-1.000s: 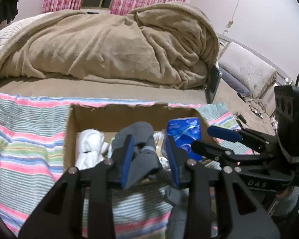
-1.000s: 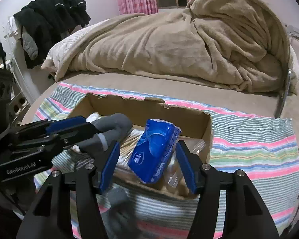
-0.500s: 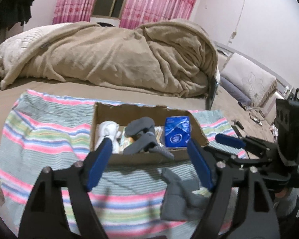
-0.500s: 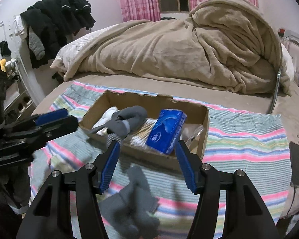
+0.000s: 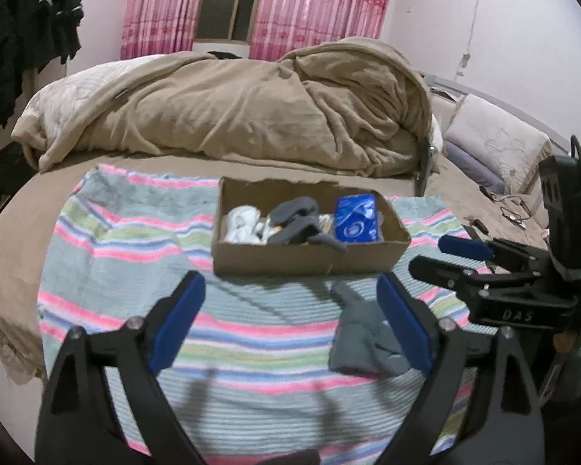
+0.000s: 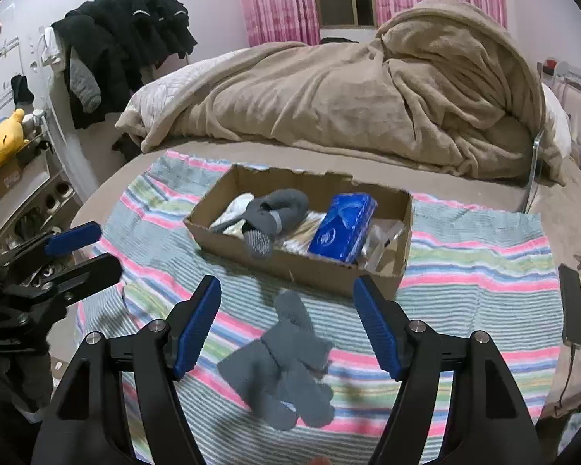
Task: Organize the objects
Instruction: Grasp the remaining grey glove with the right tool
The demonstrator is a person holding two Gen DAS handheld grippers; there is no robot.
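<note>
A cardboard box (image 5: 310, 261) (image 6: 302, 267) sits on a striped towel (image 5: 135, 232) (image 6: 476, 263) on the bed. It holds a white sock (image 5: 242, 223), a grey sock (image 5: 298, 224) (image 6: 275, 213) draped over its front edge, and a blue tissue pack (image 5: 356, 219) (image 6: 342, 228). A loose pair of grey socks (image 5: 364, 337) (image 6: 286, 364) lies on the towel in front of the box. My left gripper (image 5: 290, 325) is open and empty, back from the box. My right gripper (image 6: 286, 321) is open and empty above the loose socks.
A heaped tan blanket (image 5: 232, 116) (image 6: 348, 97) fills the bed behind the box. A phone with cable (image 6: 571, 306) lies at the towel's right edge. Dark clothes (image 6: 116, 46) hang at the left, above a shelf with a yellow toy (image 6: 4, 135).
My left gripper let go of the grey sock in the box and opened. Both grippers pulled back and up from the box.
</note>
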